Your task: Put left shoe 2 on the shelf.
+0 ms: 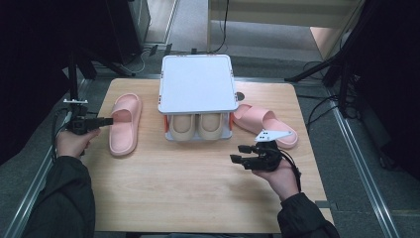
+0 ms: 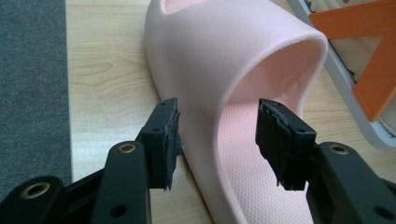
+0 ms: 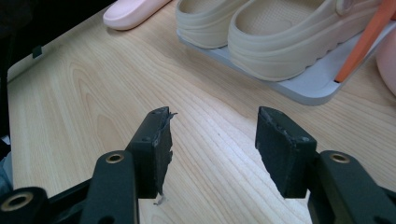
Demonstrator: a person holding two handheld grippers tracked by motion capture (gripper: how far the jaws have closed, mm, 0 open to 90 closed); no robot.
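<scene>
While the left gripper (image 1: 105, 120) stands released astride the strap wall of the left pink slipper (image 1: 124, 124) on the desk (image 1: 198, 188), the pads do not press. Centre, beige shoes (image 1: 197, 126) occupy the rack (image 1: 197, 84). Right gripper (image 1: 241, 153) hangs released, empty; judged next: clamp and lift.
</scene>
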